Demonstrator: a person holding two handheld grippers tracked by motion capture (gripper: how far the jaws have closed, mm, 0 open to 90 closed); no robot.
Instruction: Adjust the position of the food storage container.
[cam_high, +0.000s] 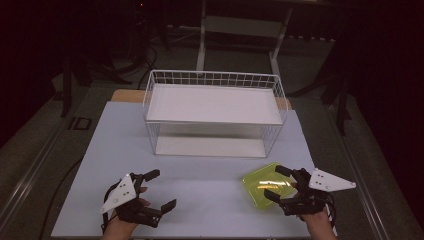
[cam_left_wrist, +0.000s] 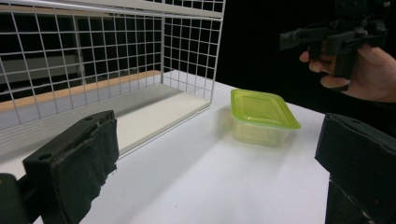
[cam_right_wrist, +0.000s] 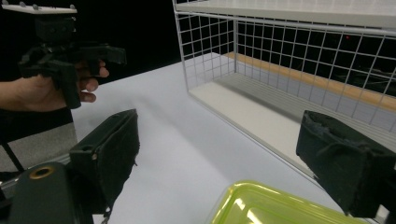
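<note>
One marking reads: the letters "ID" (cam_high: 80, 123), pale on the dark floor just off the table's (cam_high: 200, 200) far-left corner, seen in the high view. Nothing else legible. No print on the wire basket (cam_high: 214, 80), none on the green lidded container (cam_left_wrist: 261, 109), none on the grey plates atop the grippers. Both gripper views give no lettering either.
</note>
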